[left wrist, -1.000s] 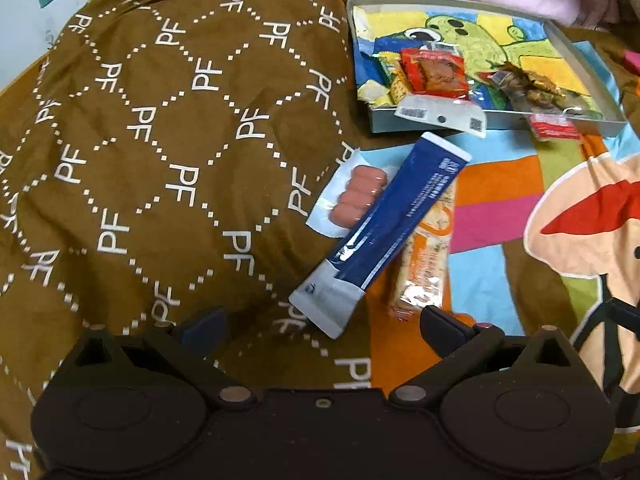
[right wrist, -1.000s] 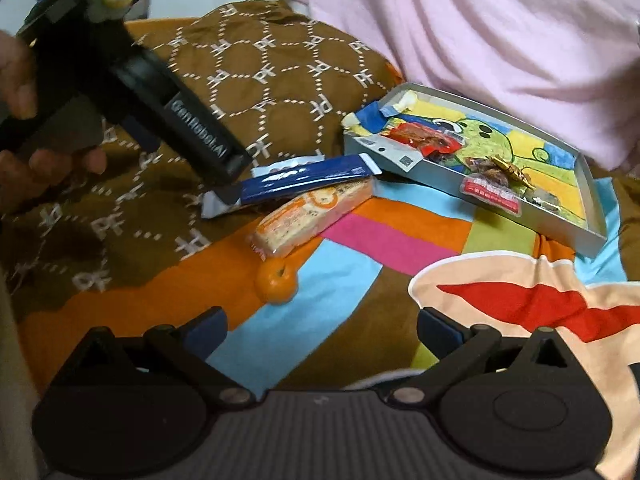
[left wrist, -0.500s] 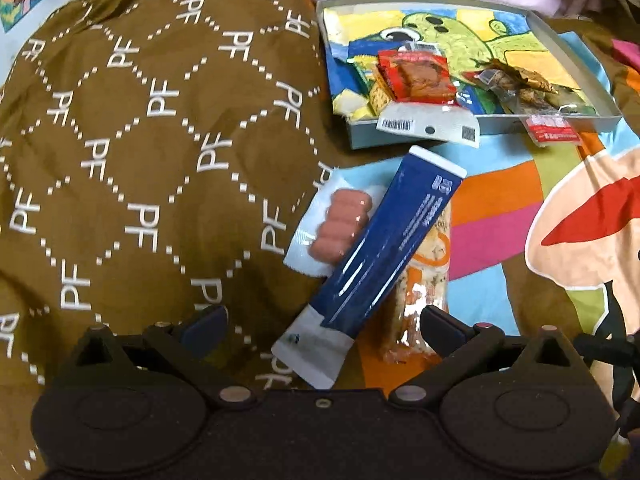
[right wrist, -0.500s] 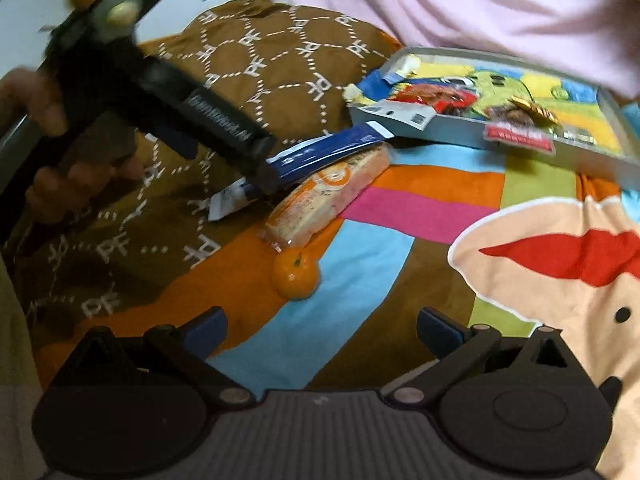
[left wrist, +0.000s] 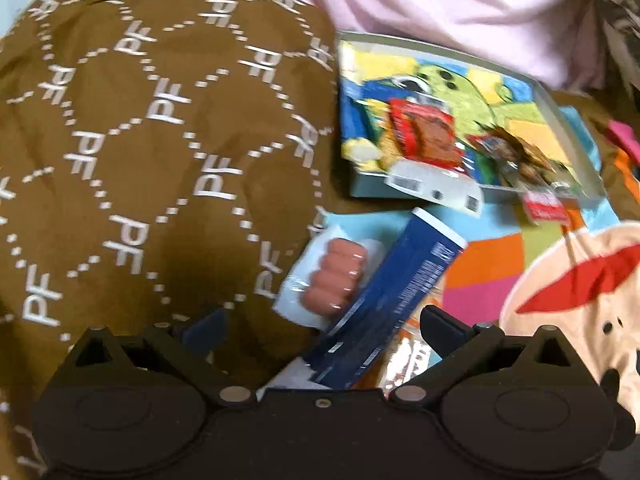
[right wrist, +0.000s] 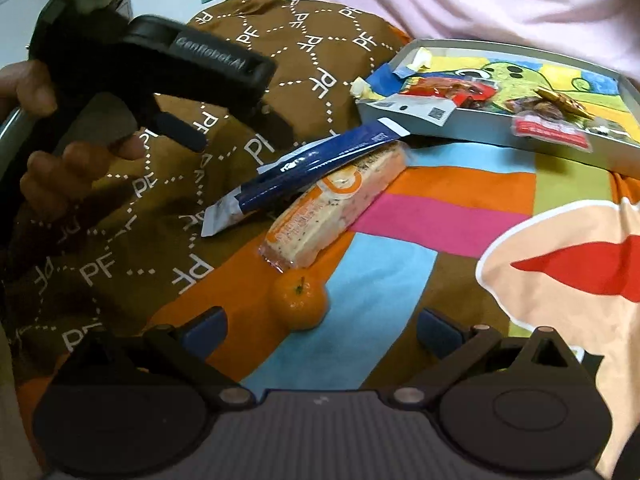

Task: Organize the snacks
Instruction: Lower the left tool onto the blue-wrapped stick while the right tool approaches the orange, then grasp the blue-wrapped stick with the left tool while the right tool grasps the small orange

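Where the brown quilt (left wrist: 152,152) meets the patchwork sheet, blue packet (left wrist: 384,300) lies across a bar (right wrist: 332,208), long axis running toward the tray (left wrist: 360,190); left gripper (left wrist: 320,326), fingers wide, straddles its near end. Right gripper (right wrist: 320,326), also wide, farther off.

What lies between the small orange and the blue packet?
The orange-printed snack bar lies between the small orange and the blue packet, partly under the packet; the right wrist view shows this.

Brown PF-patterned quilt (left wrist: 152,152) overlapping colourful cartoon blanket (right wrist: 448,220); pink fabric (left wrist: 440,12) bunched behind.
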`<state>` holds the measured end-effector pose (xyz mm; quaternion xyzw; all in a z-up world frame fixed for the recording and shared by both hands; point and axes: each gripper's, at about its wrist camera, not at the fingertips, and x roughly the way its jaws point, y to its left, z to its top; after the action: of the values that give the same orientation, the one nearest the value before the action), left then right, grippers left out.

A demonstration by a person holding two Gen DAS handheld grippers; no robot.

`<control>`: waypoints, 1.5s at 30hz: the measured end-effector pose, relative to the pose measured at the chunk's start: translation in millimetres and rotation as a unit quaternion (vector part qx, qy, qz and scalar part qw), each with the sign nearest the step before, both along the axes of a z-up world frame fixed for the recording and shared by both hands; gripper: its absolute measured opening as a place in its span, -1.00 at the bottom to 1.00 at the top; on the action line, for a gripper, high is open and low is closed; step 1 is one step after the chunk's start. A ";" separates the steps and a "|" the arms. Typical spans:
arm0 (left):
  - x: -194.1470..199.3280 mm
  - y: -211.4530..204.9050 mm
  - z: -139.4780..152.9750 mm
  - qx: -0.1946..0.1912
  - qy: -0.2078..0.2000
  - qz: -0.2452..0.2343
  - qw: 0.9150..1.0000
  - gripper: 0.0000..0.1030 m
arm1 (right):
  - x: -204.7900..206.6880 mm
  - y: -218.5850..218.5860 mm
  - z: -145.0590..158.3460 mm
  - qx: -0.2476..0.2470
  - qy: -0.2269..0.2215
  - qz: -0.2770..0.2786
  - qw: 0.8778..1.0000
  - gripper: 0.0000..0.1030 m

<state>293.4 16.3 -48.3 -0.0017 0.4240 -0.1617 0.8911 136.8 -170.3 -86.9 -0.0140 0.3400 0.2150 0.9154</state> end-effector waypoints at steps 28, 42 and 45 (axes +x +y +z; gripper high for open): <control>3.3 -16.2 -27.6 -0.001 0.051 -0.098 0.994 0.11 | 9.4 8.6 -8.1 -0.003 -0.005 -0.009 1.000 -0.24; -17.4 -46.6 -43.9 0.056 0.106 -0.135 0.984 0.04 | 0.9 -17.3 3.6 -0.019 0.017 -0.079 0.997 -0.25; -25.0 -58.7 -47.2 0.088 0.092 -0.156 0.980 0.15 | 1.0 -22.2 4.4 -0.014 0.018 -0.085 0.996 -0.25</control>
<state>268.4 -42.4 -95.5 0.1283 0.5116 -0.2600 0.8089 137.8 -192.5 -82.5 0.0059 0.3593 0.1320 0.9238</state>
